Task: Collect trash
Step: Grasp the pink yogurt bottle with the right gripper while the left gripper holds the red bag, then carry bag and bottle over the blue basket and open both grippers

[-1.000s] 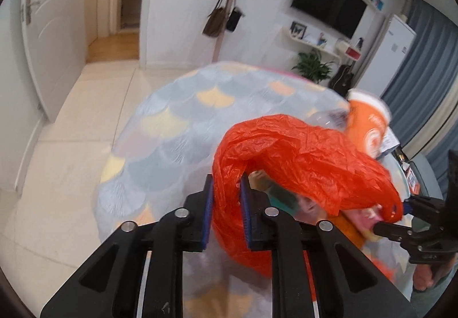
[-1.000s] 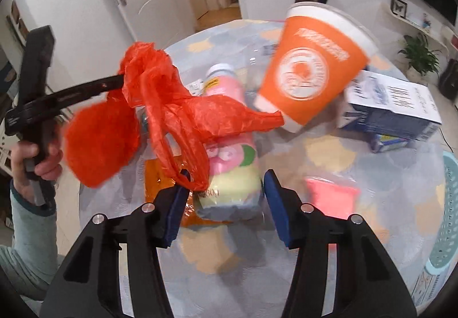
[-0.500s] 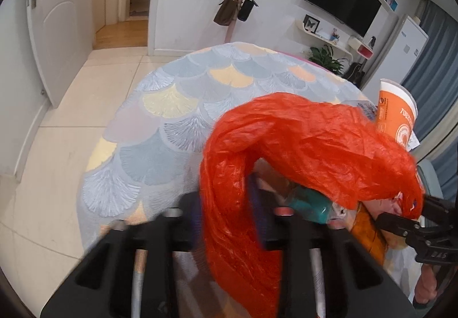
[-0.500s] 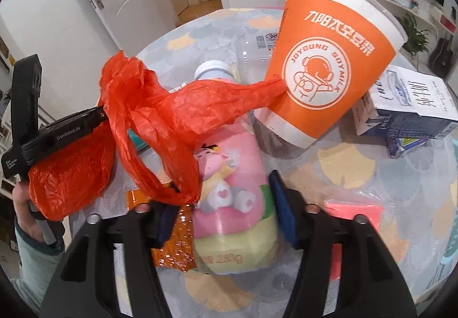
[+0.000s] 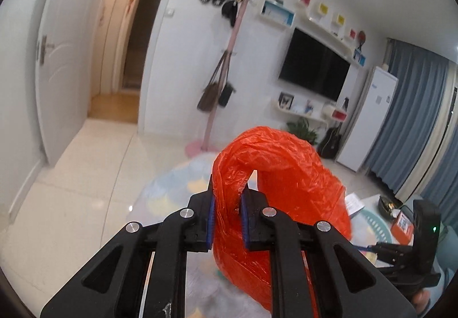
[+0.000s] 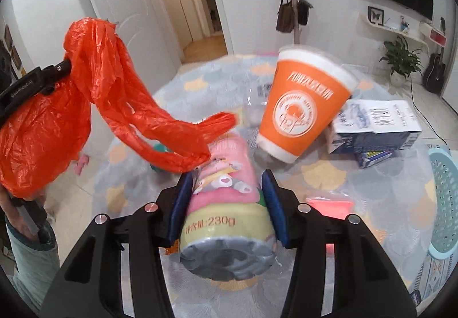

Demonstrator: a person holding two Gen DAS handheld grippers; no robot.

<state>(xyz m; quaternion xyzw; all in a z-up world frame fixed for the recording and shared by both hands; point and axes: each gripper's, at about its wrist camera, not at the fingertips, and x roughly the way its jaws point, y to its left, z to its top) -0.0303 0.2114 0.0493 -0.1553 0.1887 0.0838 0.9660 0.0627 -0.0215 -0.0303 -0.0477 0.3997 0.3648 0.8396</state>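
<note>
My left gripper [image 5: 226,203] is shut on the edge of an orange plastic trash bag [image 5: 286,175] and holds it up above the table. The bag also shows in the right wrist view [image 6: 57,123], hanging at the left with one handle stretched toward the bottle. My right gripper [image 6: 227,192] is shut on a pink and yellow plastic bottle [image 6: 226,209], its base toward the camera and lifted off the table. An orange paper cup [image 6: 303,109] leans tilted just behind the bottle.
A white and blue carton [image 6: 377,126] lies at the right on the round scale-patterned table [image 6: 329,175]. A pink packet [image 6: 329,203] lies near my right finger. A light blue basket [image 6: 443,203] sits at the right edge. A small teal item lies under the bag handle.
My right gripper has closed on the pink bottle and lifted it. My left gripper has raised the orange bag and tilted up, so the room wall now fills its view.
</note>
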